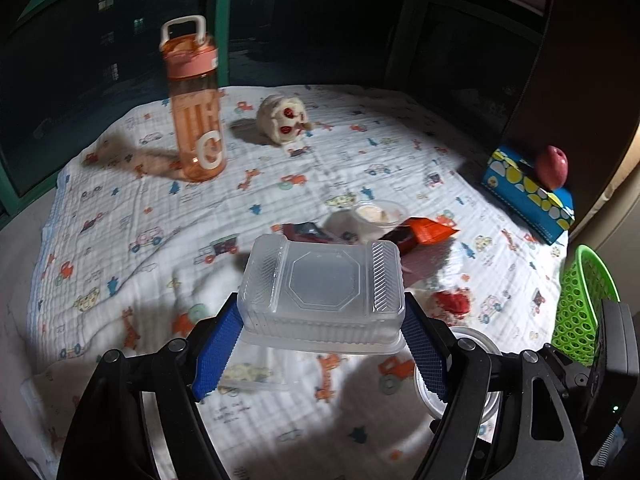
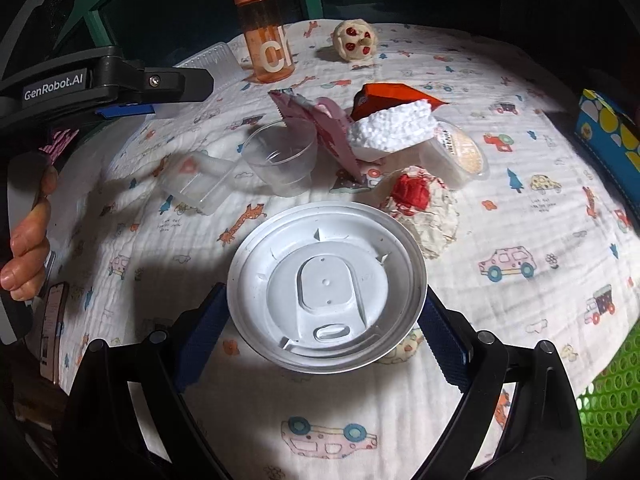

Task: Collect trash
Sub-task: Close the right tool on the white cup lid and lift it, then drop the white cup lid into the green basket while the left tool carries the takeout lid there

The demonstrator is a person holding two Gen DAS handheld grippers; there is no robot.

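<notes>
A patterned cloth (image 2: 520, 208) covered the table, a green basket (image 1: 580, 300) at its edge. The left gripper (image 1: 320, 336) pinched a clear plastic box (image 1: 320, 284) — the right gripper (image 2: 324, 332) clasped a round white lid (image 2: 326, 284). Both grips looked shallow; either piece might slip before reaching the basket.

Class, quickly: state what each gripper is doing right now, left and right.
Left gripper: shut on the clear plastic container, held above the cloth.
Right gripper: shut on the white round lid.
</notes>
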